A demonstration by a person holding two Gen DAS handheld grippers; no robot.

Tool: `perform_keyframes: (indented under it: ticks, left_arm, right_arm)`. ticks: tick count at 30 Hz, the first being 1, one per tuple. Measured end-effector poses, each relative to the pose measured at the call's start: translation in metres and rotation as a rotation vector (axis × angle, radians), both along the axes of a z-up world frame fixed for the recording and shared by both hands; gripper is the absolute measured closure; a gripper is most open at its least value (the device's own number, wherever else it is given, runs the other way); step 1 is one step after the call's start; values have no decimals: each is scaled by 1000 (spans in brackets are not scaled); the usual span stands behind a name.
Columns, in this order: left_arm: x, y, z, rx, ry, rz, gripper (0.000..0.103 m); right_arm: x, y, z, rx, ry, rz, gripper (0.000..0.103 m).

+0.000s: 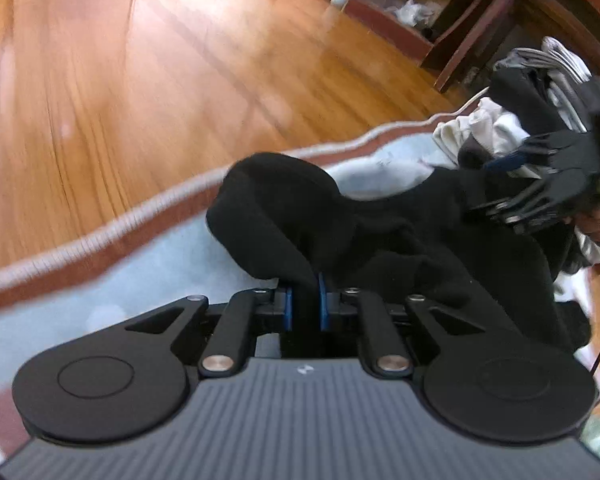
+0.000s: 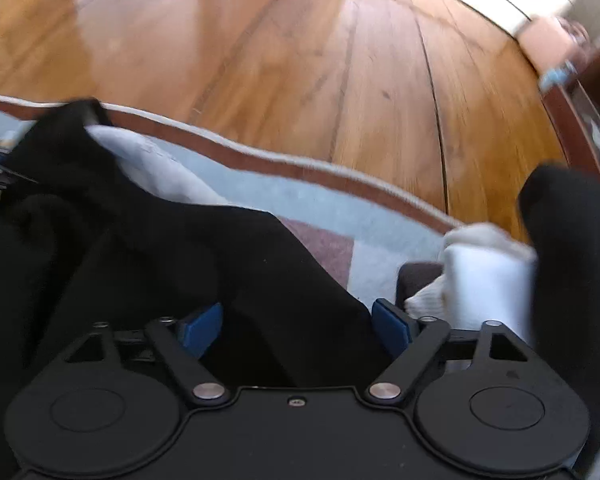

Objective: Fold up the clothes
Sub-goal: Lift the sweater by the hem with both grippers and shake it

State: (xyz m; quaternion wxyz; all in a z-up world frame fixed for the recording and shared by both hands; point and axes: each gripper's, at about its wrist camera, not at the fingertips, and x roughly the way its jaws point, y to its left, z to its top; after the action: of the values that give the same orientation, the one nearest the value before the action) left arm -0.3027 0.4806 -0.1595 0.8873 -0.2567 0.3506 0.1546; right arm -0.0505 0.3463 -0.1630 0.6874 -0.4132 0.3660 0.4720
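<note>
A black garment (image 1: pixel 380 236) lies bunched on a light blue rug (image 1: pixel 180 248). My left gripper (image 1: pixel 305 304) is shut on a fold of it, blue pads pinching the cloth close together. The garment stretches right toward my right gripper (image 1: pixel 496 188), which a hand (image 1: pixel 598 228) holds. In the right wrist view the right gripper (image 2: pixel 298 326) stands open, blue pads wide apart, with the black garment (image 2: pixel 220 264) draped between them. Both views are motion-blurred.
A pile of white, grey and black clothes (image 1: pixel 512 96) sits at the rug's far right; white cloth (image 2: pixel 488 276) and a black item (image 2: pixel 572 248) lie right of the right gripper. The rug's brown, fringed border (image 2: pixel 340 184) meets wooden floor (image 1: pixel 140 80). A dark wooden shelf (image 1: pixel 420 8) stands behind.
</note>
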Motion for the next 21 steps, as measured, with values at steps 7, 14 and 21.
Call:
perform_keyframes:
  ticks: [7,14,21]
  left_arm:
    - [-26,-27,66,159,-114,62,93]
    - [-87,-60,131,259,-221,216,93]
    - [-177,-98,228,465,-384,362,94]
  right_arm:
    - [-52,-30,47,256,-113,-89,93]
    - [-115,-74,118,535,-195,-150,94]
    - [-183,-115,197,750,-236,-42,94]
